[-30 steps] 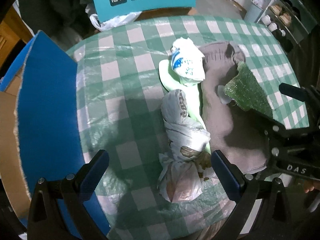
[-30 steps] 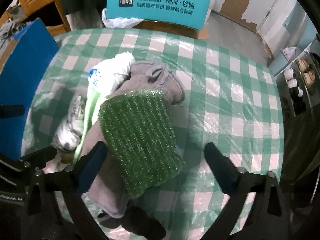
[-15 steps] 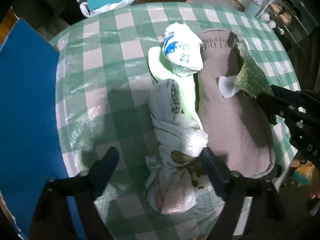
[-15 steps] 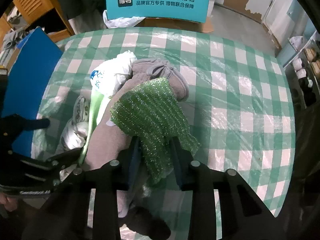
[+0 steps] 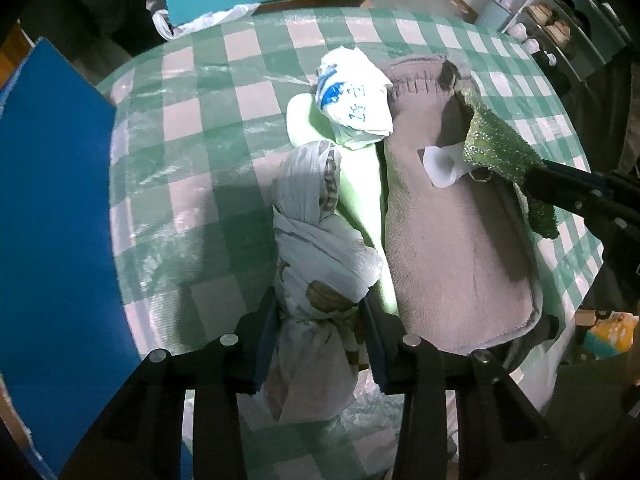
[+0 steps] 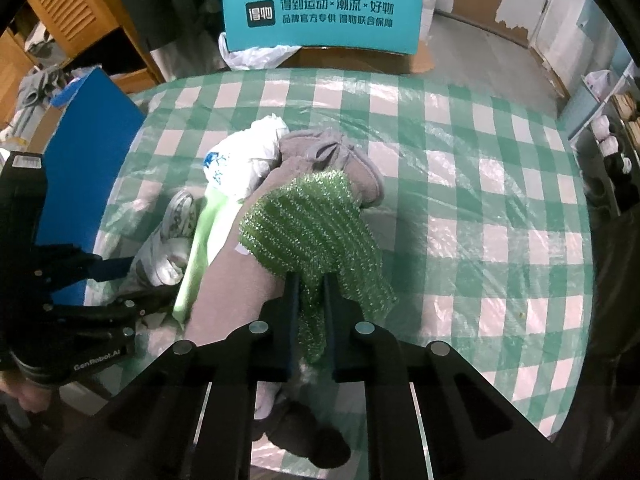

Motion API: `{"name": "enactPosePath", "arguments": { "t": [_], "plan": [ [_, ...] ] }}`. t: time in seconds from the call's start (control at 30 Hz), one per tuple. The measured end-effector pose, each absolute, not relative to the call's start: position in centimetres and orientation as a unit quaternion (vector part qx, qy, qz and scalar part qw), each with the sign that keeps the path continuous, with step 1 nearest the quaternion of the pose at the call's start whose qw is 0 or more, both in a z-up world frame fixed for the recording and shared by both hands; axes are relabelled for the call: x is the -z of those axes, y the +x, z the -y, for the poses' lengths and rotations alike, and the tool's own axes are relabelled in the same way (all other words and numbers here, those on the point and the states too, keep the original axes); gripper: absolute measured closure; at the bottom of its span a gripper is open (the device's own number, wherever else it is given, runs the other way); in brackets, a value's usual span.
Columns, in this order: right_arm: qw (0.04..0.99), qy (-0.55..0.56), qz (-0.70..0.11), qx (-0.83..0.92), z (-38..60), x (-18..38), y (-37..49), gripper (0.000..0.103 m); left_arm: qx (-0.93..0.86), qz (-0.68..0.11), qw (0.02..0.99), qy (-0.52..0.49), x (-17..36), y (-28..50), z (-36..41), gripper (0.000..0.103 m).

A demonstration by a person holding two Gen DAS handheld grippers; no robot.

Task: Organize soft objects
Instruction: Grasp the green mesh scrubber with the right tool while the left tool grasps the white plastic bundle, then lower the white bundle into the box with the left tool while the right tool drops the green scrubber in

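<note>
A pile of soft things lies on the green checked table (image 5: 192,128). My left gripper (image 5: 320,312) is shut on the near end of a knotted grey-white plastic bag (image 5: 316,240). Beside it lie a pale green foam strip (image 5: 360,196), a white bag with blue print (image 5: 352,100) and a grey plush slipper (image 5: 452,240). My right gripper (image 6: 310,288) is shut on a glittery green knitted cloth (image 6: 308,228) that drapes over the slipper (image 6: 240,284); the cloth also shows in the left wrist view (image 5: 496,148).
A blue board (image 5: 52,208) stands along the table's left side. A teal sign (image 6: 320,20) and a white plastic bag (image 6: 252,56) sit beyond the far edge. Shelves with shoes (image 5: 560,28) stand at the right.
Both grippers have closed: the left on the knotted plastic bag, the right on the green cloth. The cloth's near end is now bunched and lifted between the right fingers.
</note>
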State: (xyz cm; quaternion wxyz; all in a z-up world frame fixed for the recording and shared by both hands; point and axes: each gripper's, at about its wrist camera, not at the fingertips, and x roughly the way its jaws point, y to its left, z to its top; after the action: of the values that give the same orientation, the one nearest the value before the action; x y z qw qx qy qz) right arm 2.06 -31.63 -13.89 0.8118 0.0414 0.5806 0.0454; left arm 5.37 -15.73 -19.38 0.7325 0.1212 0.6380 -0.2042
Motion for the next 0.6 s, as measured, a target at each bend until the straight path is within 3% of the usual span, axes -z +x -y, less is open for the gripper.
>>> {"name": "enactPosePath", "arguments": {
  "t": [0.6],
  "plan": [
    [0.837, 0.05, -0.54, -0.07, 30.0, 9.5, 0.5, 0.094, 0.189, -0.595, 0.769, 0.137, 14.0, 3.7, 13.9, 0.064]
  ]
}}
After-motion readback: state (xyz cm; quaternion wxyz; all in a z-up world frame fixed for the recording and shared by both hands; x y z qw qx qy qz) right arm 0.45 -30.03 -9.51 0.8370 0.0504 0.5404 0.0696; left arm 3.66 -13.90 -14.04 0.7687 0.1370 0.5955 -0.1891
